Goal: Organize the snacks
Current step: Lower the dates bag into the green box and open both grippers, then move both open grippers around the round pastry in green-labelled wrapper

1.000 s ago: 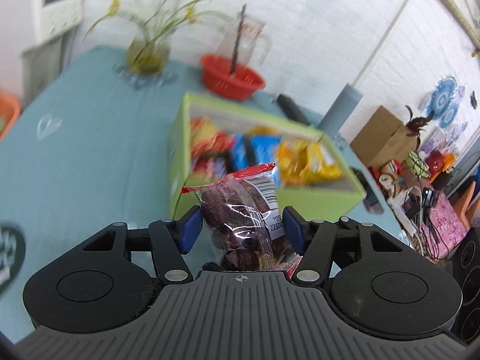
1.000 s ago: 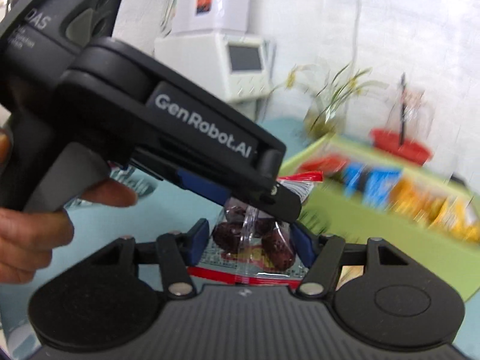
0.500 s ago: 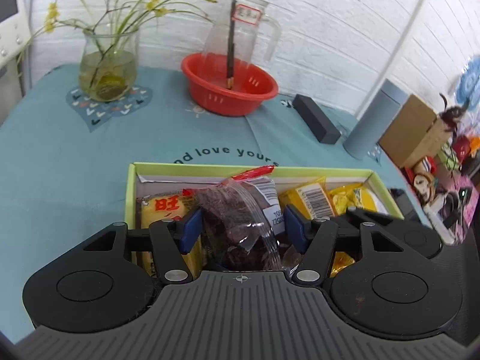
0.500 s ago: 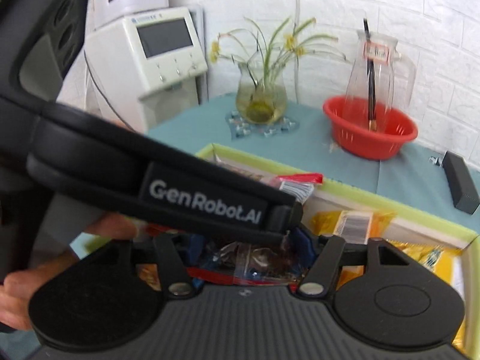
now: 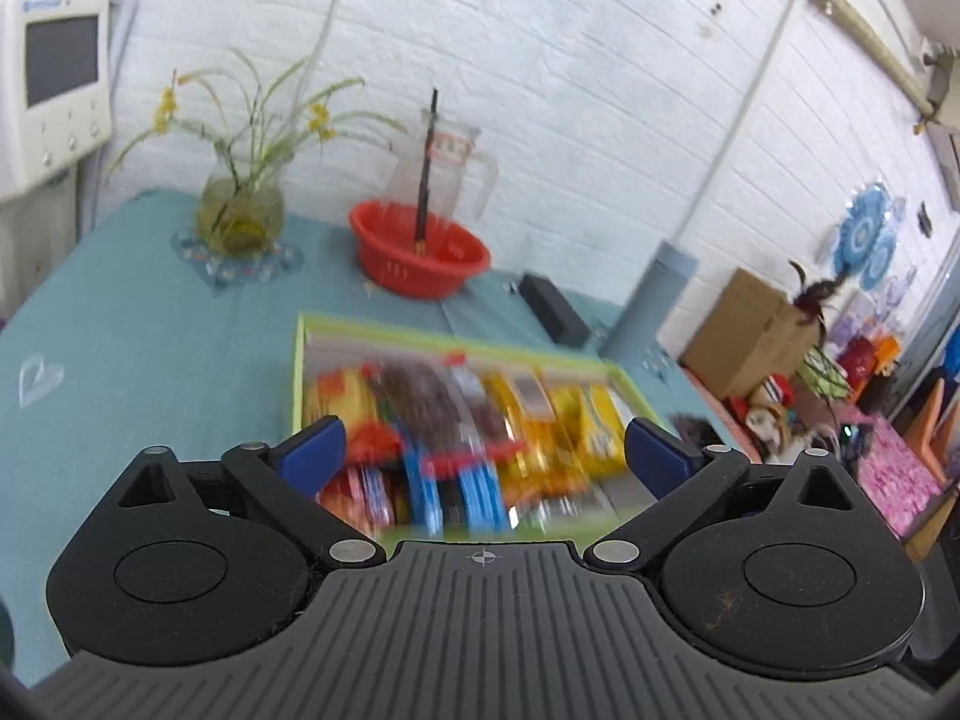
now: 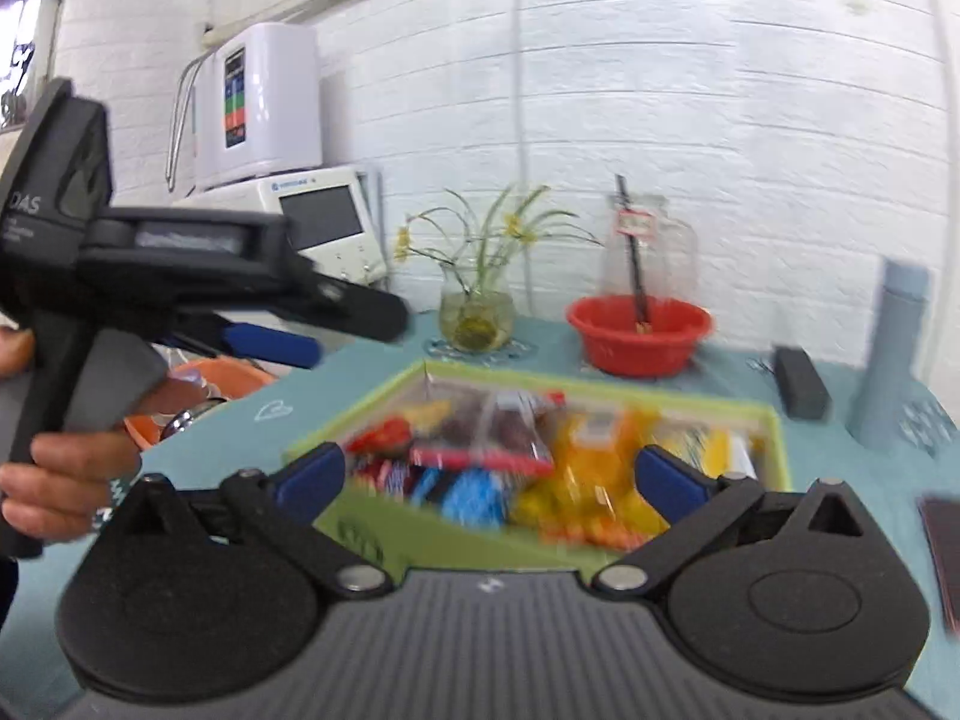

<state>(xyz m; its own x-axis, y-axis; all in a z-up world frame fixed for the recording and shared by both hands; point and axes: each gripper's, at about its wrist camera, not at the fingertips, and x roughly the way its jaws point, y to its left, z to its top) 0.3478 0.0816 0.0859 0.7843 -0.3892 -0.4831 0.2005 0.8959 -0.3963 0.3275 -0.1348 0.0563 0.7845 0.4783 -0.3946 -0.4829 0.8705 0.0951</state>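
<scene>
A green box (image 5: pixel 298 360) (image 6: pixel 612 396) on the teal table holds several snack packets. A clear bag of dark dried fruit (image 5: pixel 429 405) (image 6: pixel 501 429) lies on top of the packets in the box. My left gripper (image 5: pixel 485 456) is open and empty, raised above the near side of the box. It also shows in the right wrist view (image 6: pixel 270 345), held by a hand at the left. My right gripper (image 6: pixel 489 480) is open and empty, above the box's near edge. Both views are motion-blurred.
A red bowl (image 5: pixel 420 255) with a glass pitcher (image 5: pixel 447 168), a vase of flowers (image 5: pixel 243 210), a black box (image 5: pixel 552 306) and a grey cylinder (image 5: pixel 651 294) stand behind the box. An orange basin (image 6: pixel 198 381) sits at the left. Cardboard box and clutter lie at the right.
Both grippers opened and let go of the dried fruit bag, which now lies in the box. Both grippers pulled back and up from the box.
</scene>
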